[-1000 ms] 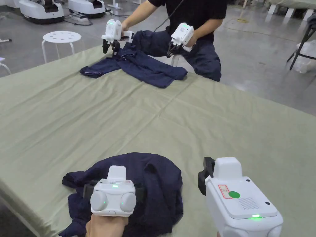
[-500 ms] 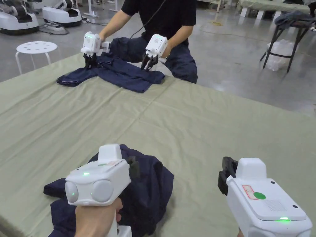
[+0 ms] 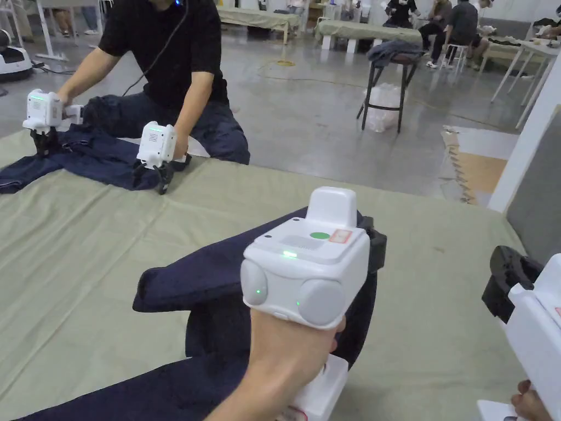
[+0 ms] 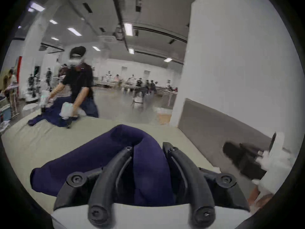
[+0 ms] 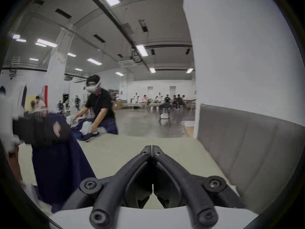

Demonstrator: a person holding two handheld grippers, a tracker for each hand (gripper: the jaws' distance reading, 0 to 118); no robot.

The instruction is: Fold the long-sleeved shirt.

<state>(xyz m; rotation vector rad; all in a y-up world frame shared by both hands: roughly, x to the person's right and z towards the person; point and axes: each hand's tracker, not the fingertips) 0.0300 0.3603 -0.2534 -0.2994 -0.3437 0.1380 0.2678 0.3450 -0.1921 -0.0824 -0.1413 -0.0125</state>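
Two grippers at work, one loaded. Left gripper has its jaws closed onto a thick bunch of the shirt, navy cloth filling the gap between them, lifted clear of the table. From the grip the shirt hangs in loose folds; one end sticks out stiffly toward the left edge, the rest trails down to the near edge, where it lies on the green cover. Right gripper sits off toward the right edge, jaws closed tip to tip on nothing, apart from the cloth. Judgement on progress: hardly begun. Shirt is bunched, no sleeve or hem laid out, no fold visible. Left to do, as I read it: spread it flat, find the sleeves, bring them in, fold the body. At the far left corner another person presses two grippers onto a second navy garment lying flatter on the table. Behind, concrete floor, stool, seated people.
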